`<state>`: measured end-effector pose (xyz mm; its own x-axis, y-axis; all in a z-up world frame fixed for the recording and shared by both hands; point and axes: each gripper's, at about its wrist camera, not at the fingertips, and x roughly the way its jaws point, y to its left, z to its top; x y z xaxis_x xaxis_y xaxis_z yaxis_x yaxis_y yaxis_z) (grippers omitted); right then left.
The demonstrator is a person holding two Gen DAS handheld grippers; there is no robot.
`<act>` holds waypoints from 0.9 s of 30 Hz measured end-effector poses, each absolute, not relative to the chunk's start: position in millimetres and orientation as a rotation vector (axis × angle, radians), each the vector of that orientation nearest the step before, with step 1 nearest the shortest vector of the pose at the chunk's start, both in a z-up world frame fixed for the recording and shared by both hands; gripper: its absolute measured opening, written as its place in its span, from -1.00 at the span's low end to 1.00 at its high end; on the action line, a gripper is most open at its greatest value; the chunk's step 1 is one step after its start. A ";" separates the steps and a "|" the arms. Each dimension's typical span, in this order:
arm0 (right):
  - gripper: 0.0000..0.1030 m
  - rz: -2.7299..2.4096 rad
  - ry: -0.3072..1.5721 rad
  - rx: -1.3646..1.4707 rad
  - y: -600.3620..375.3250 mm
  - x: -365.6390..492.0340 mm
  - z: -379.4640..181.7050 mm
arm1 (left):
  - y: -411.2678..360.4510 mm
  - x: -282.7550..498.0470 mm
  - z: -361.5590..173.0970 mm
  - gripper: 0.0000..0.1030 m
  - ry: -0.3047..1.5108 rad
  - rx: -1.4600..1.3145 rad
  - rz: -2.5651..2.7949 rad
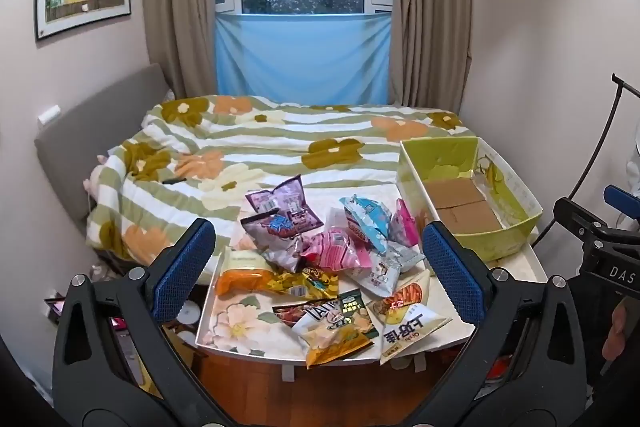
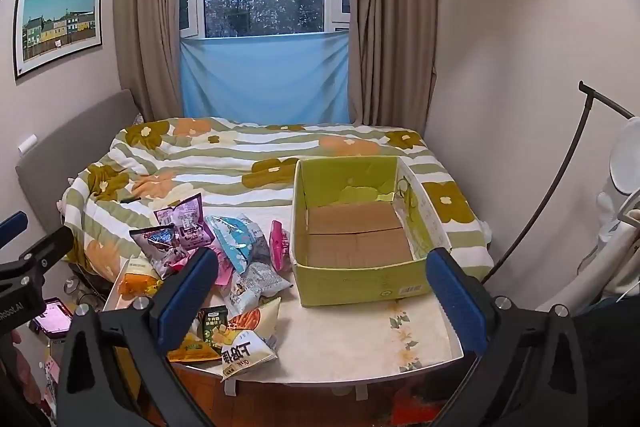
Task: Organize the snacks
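A pile of snack bags (image 1: 320, 259) lies on the left part of a white floral tray table (image 1: 240, 323). It also shows in the right wrist view (image 2: 224, 267). An empty yellow-green cardboard box (image 1: 472, 203) stands on the table's right side, and faces the right wrist view (image 2: 360, 227). My left gripper (image 1: 316, 267) is open and empty, held before the pile. My right gripper (image 2: 320, 291) is open and empty, held before the box's front left corner. A white and orange chip bag (image 1: 408, 323) lies nearest the table's front edge.
A bed with a flowered green-striped quilt (image 1: 280, 143) lies behind the table. Walls close in on the left and right. A black stand (image 2: 560, 187) rises at the right. Clutter and a phone (image 2: 52, 319) lie on the floor at the left.
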<state>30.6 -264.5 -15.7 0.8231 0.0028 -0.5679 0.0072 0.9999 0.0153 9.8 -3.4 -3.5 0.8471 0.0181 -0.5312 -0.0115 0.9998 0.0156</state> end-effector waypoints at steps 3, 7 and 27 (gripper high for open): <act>1.00 0.000 0.604 0.018 -263.9 30.0 -15.1 | -1.3 10.2 -3.1 0.99 0.559 0.013 0.019; 1.00 -0.001 0.605 0.017 -262.0 30.5 -14.8 | 2.3 12.2 -3.3 0.99 0.560 0.015 0.027; 1.00 -0.001 0.608 0.014 -259.3 32.5 -14.7 | 9.7 15.7 -0.2 0.99 0.551 -0.005 0.041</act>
<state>32.5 -259.3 -14.7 0.8209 0.0030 -0.5710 0.0050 0.9999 0.0124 15.7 9.7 -0.2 0.8514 0.0381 -0.5232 -0.0406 0.9992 0.0066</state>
